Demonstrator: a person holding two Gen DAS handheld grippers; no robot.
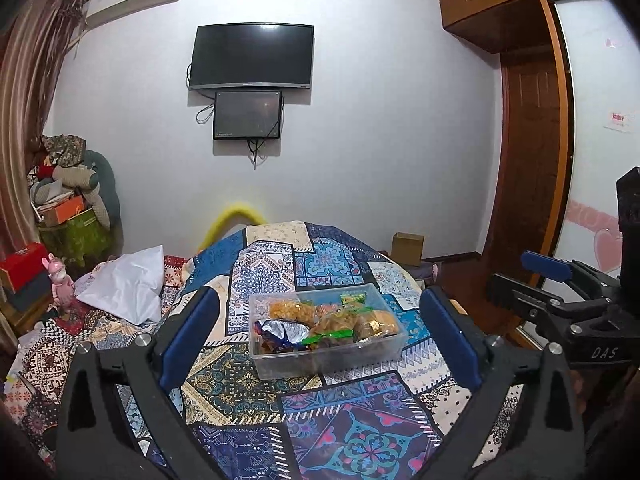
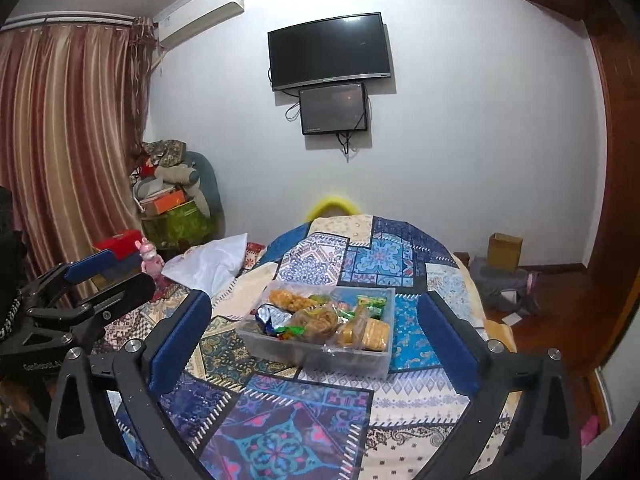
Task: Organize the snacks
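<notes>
A clear plastic bin (image 1: 280, 364) stands on the patchwork tablecloth (image 1: 348, 440), holding several snack packets (image 1: 336, 320): yellow puffs, a silver-blue bag, green wrappers, biscuits. It also shows in the right wrist view (image 2: 344, 360) with the snacks (image 2: 320, 318). My left gripper (image 1: 320, 336) is open and empty, held back from the bin. My right gripper (image 2: 316, 336) is open and empty, also short of the bin. The right gripper appears at the right edge of the left wrist view (image 1: 548, 280); the left gripper appears at the left of the right wrist view (image 2: 100, 276).
The round table (image 2: 420, 400) stands by a bed with a white pillow (image 1: 128, 284) and a pink toy (image 1: 60, 280). Cluttered boxes (image 1: 68, 212) sit at back left. A cardboard box (image 2: 504, 252) is on the floor at right, beside a wooden wardrobe (image 1: 532, 140).
</notes>
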